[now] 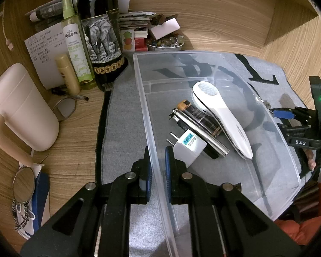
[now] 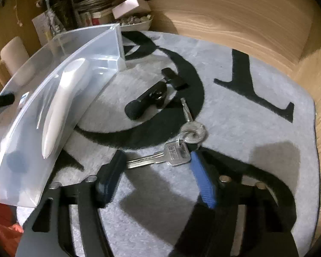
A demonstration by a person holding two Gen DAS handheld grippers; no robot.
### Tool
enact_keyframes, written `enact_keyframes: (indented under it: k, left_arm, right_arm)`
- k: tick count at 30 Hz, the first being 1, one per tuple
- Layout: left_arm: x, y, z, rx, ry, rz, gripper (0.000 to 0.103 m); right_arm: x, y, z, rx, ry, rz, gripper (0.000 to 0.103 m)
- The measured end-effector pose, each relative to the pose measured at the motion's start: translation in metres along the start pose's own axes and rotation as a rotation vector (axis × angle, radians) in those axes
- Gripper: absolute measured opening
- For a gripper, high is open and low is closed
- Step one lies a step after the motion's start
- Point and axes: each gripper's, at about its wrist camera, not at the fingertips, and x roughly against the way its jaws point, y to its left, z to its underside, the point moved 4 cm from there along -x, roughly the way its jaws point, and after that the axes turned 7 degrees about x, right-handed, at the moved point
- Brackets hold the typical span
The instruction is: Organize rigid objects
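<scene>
Left gripper angles steeply down, its blue pads pinched on the near wall of the clear plastic bin, which sits on a grey felt mat on the wooden worktop. Inside lie a white handheld device, a battery, a metal tube and a white plug adapter. Right gripper, tilted down likewise, has its jaws spread about the bunch of keys on the mat beside the bin, pads not pressing. A black clip-like object lies farther off.
</scene>
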Motion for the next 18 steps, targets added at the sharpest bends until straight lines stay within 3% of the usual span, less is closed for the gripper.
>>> enact_keyframes:
  k: [7,18]
  left_arm:
    - [0.000,0.000,0.000,-0.002,0.000,-0.001,0.009]
    - [0.000,0.000,0.000,0.000,0.000,0.000,0.009]
  right_arm:
    - [0.011,-0.003,-0.002,-0.020,-0.042,0.035,0.059]
    - [0.067,-0.003,-0.035,-0.012,-0.225,0.089,0.059]
